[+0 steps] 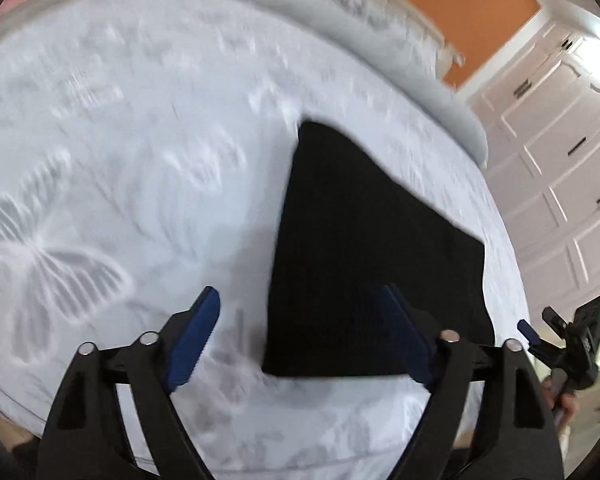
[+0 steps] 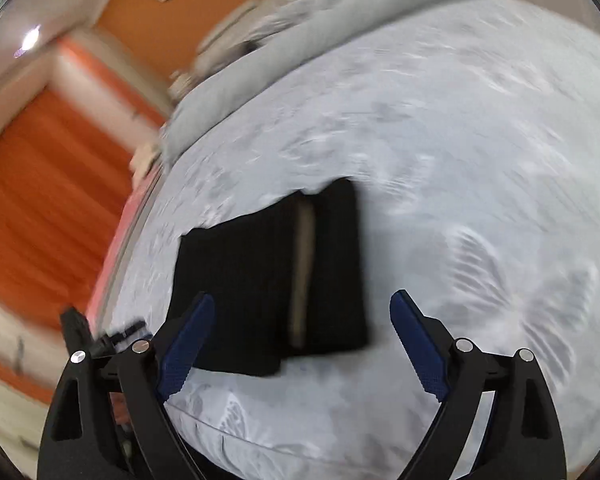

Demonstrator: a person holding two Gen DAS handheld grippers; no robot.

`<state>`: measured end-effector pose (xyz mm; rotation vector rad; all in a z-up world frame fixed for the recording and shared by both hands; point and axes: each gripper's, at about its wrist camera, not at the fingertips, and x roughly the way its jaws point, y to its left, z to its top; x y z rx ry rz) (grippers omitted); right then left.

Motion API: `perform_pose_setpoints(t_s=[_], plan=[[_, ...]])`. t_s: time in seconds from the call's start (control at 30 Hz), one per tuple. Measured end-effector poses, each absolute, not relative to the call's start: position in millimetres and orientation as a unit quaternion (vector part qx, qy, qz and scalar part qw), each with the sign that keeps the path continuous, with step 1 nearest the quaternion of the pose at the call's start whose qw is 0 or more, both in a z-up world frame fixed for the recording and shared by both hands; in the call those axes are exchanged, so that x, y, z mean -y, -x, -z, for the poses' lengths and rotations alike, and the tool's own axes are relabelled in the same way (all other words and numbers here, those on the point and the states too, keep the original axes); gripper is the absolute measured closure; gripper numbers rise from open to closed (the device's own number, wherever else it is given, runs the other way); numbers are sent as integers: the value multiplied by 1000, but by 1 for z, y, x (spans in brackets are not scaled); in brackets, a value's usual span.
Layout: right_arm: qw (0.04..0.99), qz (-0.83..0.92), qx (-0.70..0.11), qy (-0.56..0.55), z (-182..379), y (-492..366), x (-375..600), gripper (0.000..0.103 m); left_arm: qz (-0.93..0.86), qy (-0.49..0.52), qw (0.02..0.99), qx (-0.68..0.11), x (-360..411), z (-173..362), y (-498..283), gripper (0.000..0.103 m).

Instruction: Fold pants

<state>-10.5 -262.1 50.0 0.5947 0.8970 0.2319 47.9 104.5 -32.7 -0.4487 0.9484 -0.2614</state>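
Pants (image 1: pixel 364 248) lay folded into a compact black stack on the bed (image 1: pixel 140 160), near its edge. We held both the left gripper (image 1: pixel 300 332) and right gripper (image 2: pixel 302 340) spread wide and empty above. Soft, limp cloth, we judged; best pinched at a folded edge.

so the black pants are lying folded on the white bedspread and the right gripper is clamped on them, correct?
Not quite. The pants do lie folded on the bedspread, but the right gripper is not clamped on them: the right wrist view shows its fingers spread wide, holding nothing.
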Motion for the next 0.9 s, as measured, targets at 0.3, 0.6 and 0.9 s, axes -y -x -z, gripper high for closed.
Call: perform_pose_setpoints(t_s=[0.3,0.6,0.9], plan=[[821,-91,-542,-156,5,-49,184,78,99,205,877,-424,-101,23,-52,22],[839,-55,-512,-177,-22,-42,223,79,105,132,904,-393,-68,18,-54,12],[838,-20,-509,-197,-9,-18,246,16,144,218,822,-506,-59,68,-77,8]])
